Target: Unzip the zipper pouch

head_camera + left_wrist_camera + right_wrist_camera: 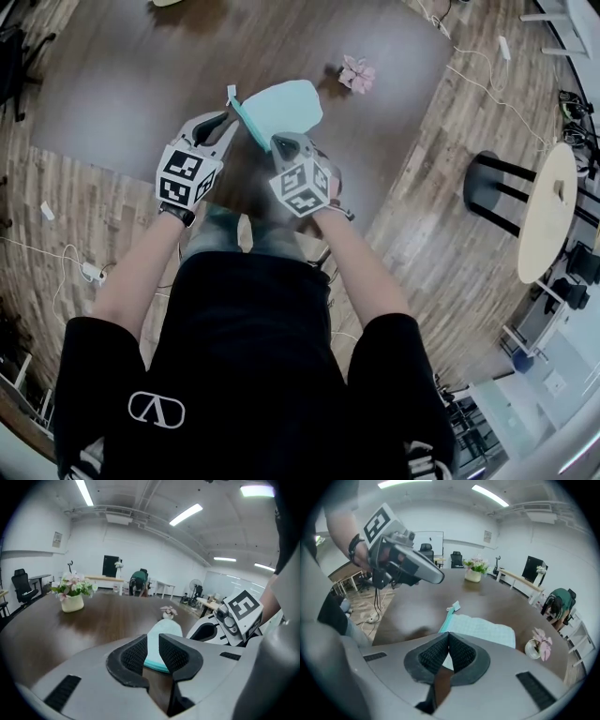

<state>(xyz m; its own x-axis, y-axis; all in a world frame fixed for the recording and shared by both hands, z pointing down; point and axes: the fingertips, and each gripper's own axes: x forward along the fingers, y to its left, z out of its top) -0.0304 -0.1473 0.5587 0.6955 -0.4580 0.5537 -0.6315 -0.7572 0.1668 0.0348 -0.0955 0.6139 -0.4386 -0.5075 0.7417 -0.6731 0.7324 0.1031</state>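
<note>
The light teal zipper pouch point(286, 105) point(483, 630) is held up over the dark table point(141, 84). Its darker zipper edge runs down its left side, ending in a pale tab point(232, 92) point(454, 605) at the far end. My right gripper point(284, 143) point(448, 641) is shut on the pouch's near corner. My left gripper point(223, 125) point(152, 651) stands open just left of the zipper edge. In the left gripper view the pouch point(161, 634) shows end-on between the open jaws, and I cannot tell whether they touch it.
A small vase of pink flowers point(356, 73) point(168, 612) stands on the table beyond the pouch. A white pot of flowers point(71, 597) sits farther off. On the wooden floor are a round pale table point(548, 211), a black stool point(487, 183) and cables point(89, 272).
</note>
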